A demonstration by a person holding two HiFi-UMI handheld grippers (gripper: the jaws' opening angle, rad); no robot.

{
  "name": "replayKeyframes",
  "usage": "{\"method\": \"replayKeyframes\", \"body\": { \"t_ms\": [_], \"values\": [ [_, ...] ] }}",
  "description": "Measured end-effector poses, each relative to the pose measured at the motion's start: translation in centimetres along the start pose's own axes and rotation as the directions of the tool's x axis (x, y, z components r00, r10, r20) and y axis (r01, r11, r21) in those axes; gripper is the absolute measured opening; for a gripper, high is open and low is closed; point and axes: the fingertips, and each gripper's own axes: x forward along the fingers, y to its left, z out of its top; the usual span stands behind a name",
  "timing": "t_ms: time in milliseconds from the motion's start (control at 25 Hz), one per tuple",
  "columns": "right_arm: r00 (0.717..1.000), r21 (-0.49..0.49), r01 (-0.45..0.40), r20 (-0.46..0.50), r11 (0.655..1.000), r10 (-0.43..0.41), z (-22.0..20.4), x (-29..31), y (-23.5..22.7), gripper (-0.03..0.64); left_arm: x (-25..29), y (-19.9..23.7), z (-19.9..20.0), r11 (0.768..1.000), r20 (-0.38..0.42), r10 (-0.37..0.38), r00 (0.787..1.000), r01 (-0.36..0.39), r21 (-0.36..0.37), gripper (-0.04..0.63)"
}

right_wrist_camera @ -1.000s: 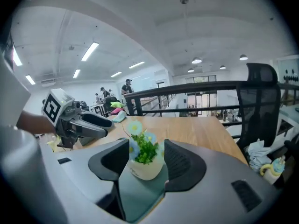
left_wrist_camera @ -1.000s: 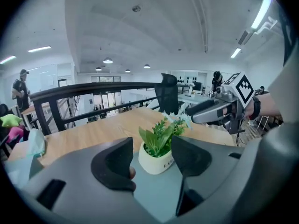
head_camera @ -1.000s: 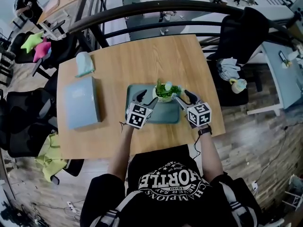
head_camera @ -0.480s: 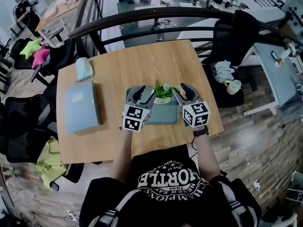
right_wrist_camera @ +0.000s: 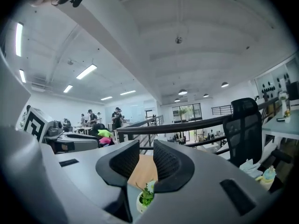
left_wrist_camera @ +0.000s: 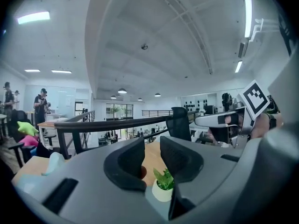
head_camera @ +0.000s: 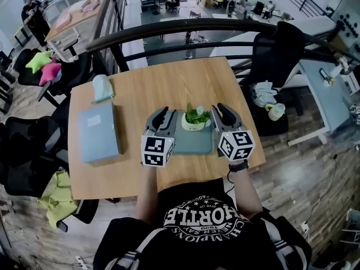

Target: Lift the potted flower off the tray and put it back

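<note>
Here, in the head view, the pot [head_camera: 193,121] stands on the tray [head_camera: 194,144], flanked by the left gripper [head_camera: 161,116] and right gripper [head_camera: 221,110]. In the left gripper view, the jaws have just been closing to a narrow gap with nothing in it, and the pot sits below them. The right gripper view shows the same: narrowed, empty jaws above the pot. That fits a pot awaiting its lift or one already returned. Either way, keep both grippers off the leaves.

A curved black railing [head_camera: 169,26] crosses the top of the frame. A black office chair [head_camera: 278,41] stands upper right, with wooden plank floor [head_camera: 306,167] lower right. Ceiling strip lights [left_wrist_camera: 247,15] are lit.
</note>
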Motion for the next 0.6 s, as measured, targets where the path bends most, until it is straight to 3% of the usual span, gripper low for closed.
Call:
{"method": "replayKeyframes", "body": {
  "t_ms": [120, 360, 600],
  "values": [
    [0.999, 0.021, 0.026, 0.029, 0.999, -0.026, 1.1, -0.4, 0.0, 0.053, -0.8, 0.5, 1.3, 0.999, 0.022, 0.041, 0.999, -0.041, -0.01, 0.095],
    [0.998, 0.013, 0.047, 0.029, 0.999, -0.047, 1.1, -0.5, -0.2, 0.03, -0.4, 0.4, 1.7, 0.998, 0.029, 0.059, 0.998, -0.058, -0.015, 0.028],
    [0.999, -0.015, 0.045, 0.03, 0.999, -0.045, 1.6, -1.1, 0.2, 0.02, 0.2, -0.9, 2.2, 0.999, 0.038, 0.035, 0.999, -0.034, -0.022, 0.02]
  ]
}}
